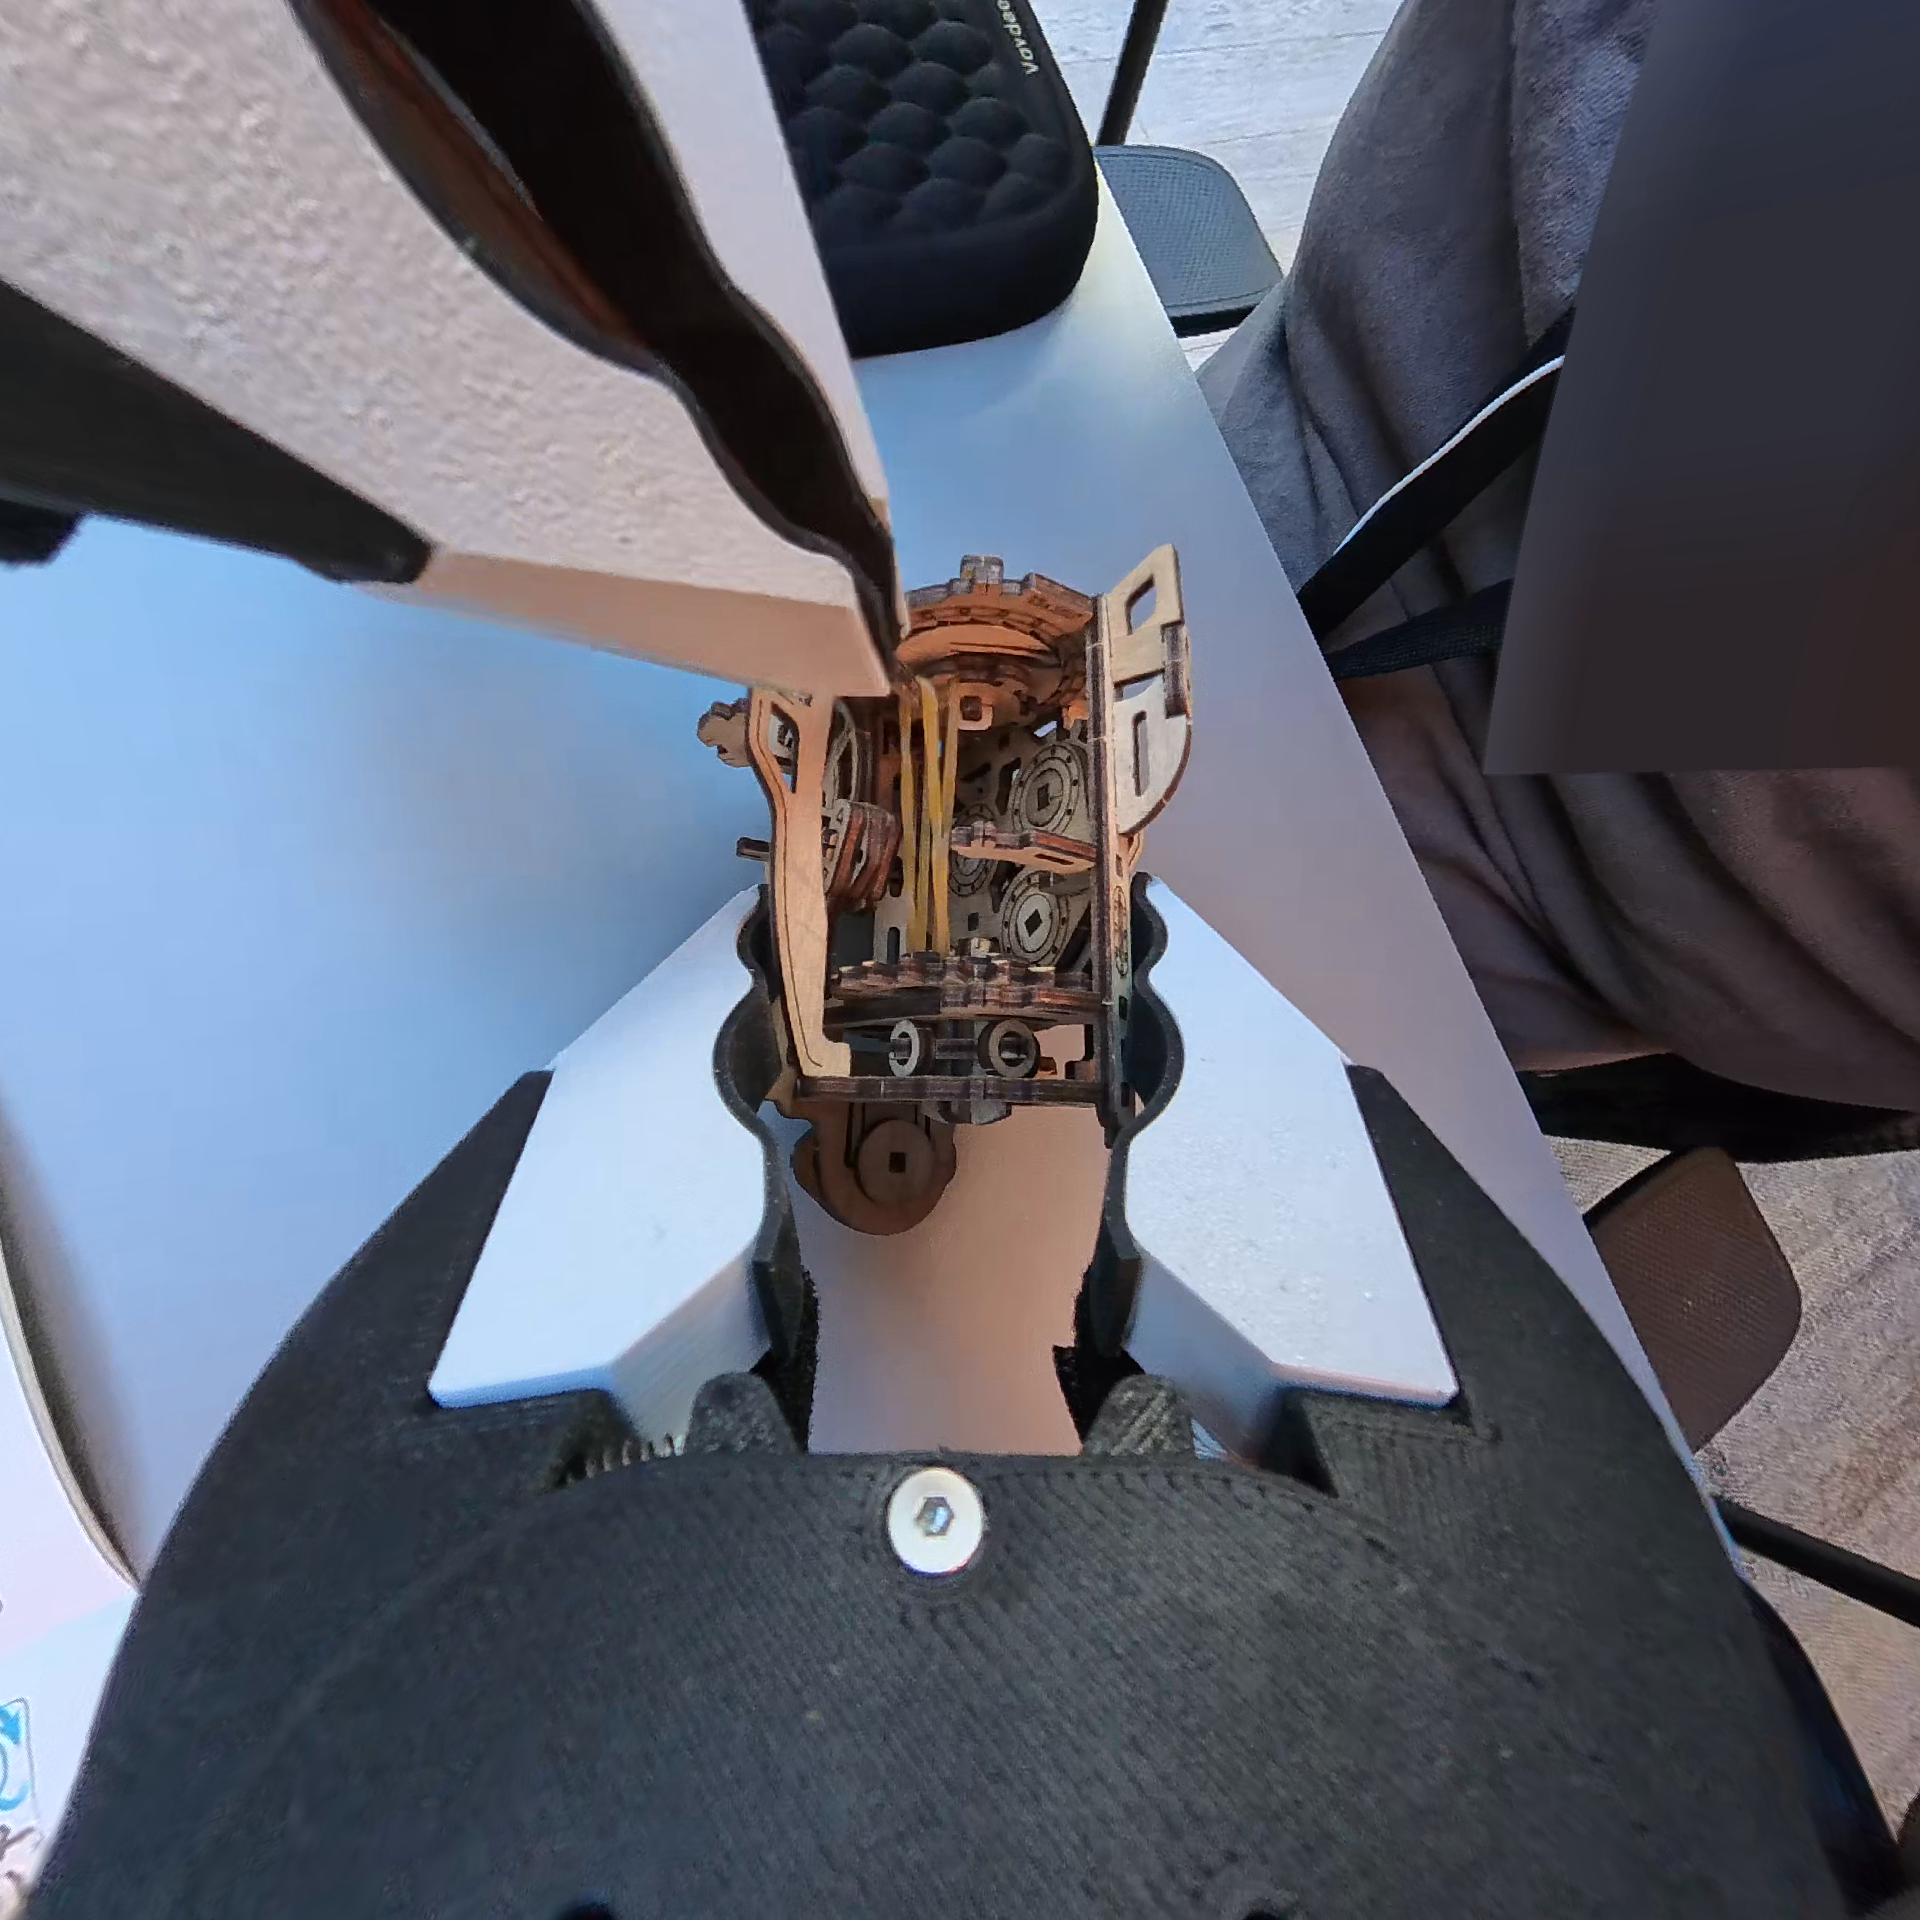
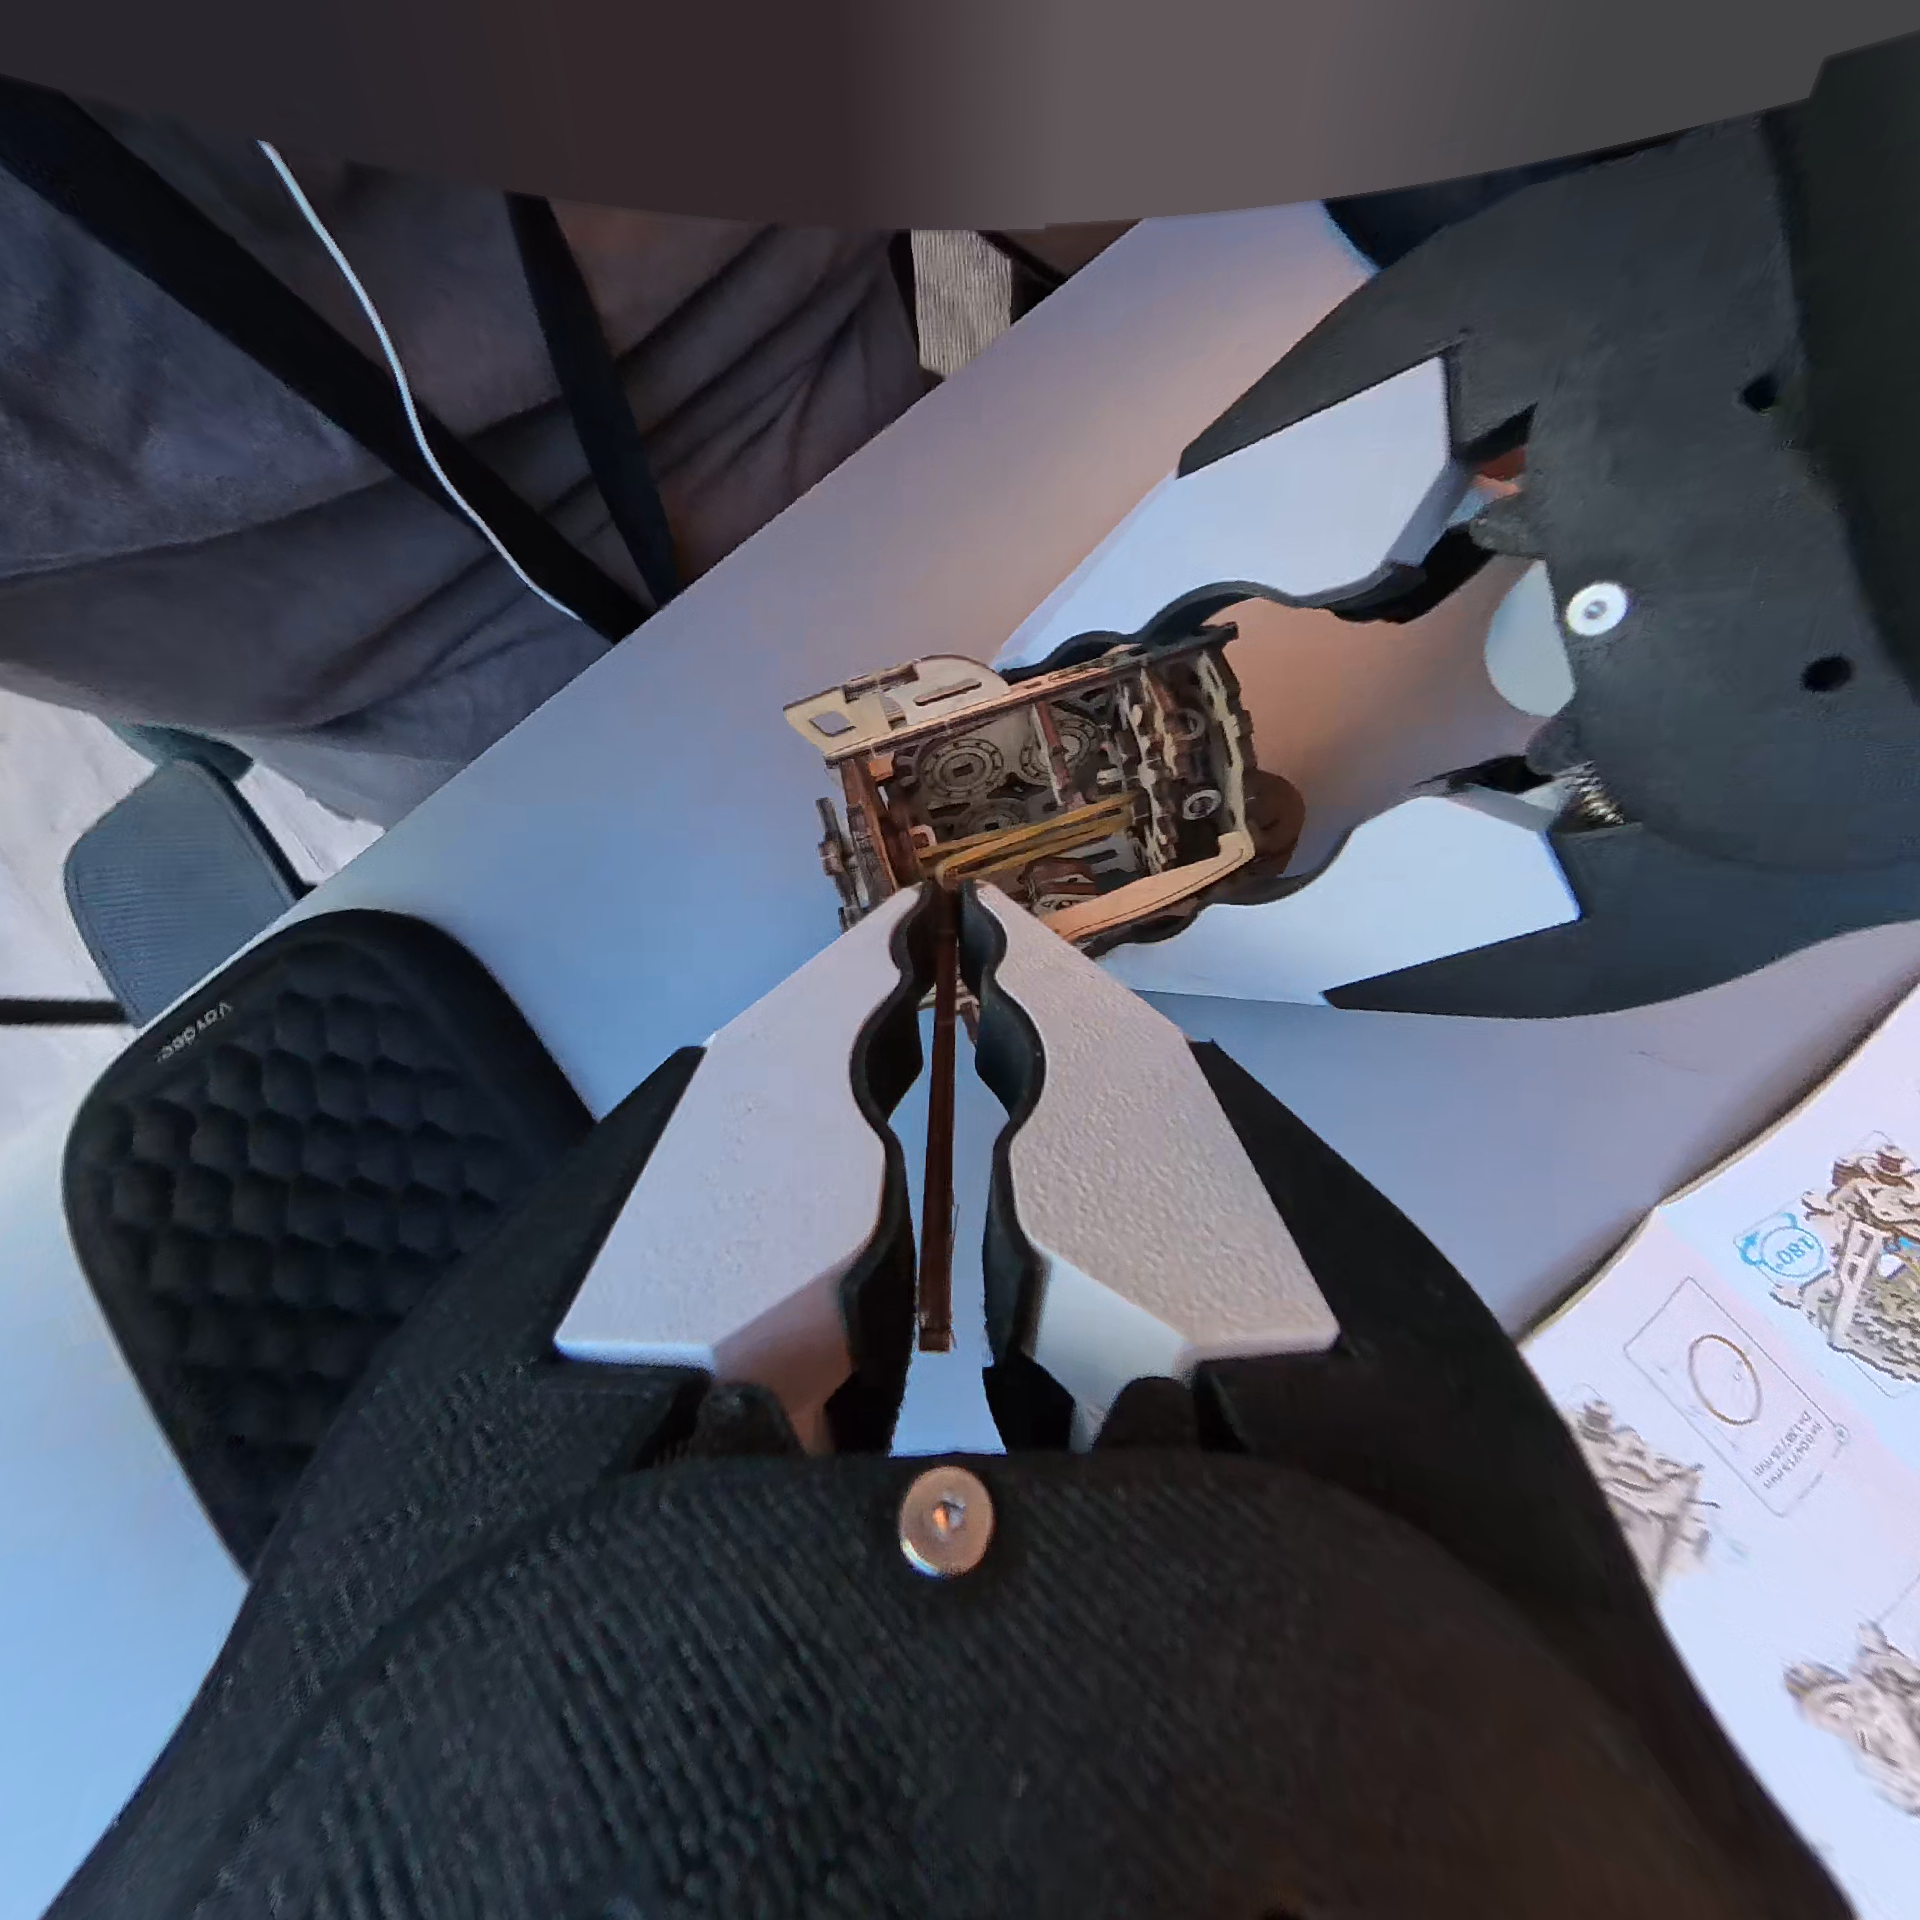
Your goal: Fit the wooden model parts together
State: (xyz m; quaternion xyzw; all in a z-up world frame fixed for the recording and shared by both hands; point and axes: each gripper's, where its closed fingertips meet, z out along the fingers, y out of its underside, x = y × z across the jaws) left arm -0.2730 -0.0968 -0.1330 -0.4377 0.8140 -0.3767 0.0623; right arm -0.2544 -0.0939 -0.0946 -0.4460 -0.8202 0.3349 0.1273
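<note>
A wooden gear model [image 1: 966,883] with cogs and a yellow rubber band [image 1: 928,821] sits between the fingers of my left gripper [image 1: 945,935], which is shut on it above the white table [image 1: 312,779]. The model also shows in the right wrist view [image 2: 1039,800], held by the left gripper [image 2: 1174,790] coming from the right. My right gripper [image 2: 940,904] is shut on a thin flat wooden part [image 2: 938,1143], seen edge-on, its tip against the model's open side at the rubber band. In the left wrist view the right gripper [image 1: 883,623] comes in from the upper left.
A black quilted pad [image 1: 914,156] lies on the table's far side; it is at the left in the right wrist view [image 2: 291,1164]. Printed instruction sheets [image 2: 1766,1403] lie at the right. A seated person in grey clothing [image 1: 1507,520] is beside the table edge, with chairs behind. Left tips to right tips: about 5 cm.
</note>
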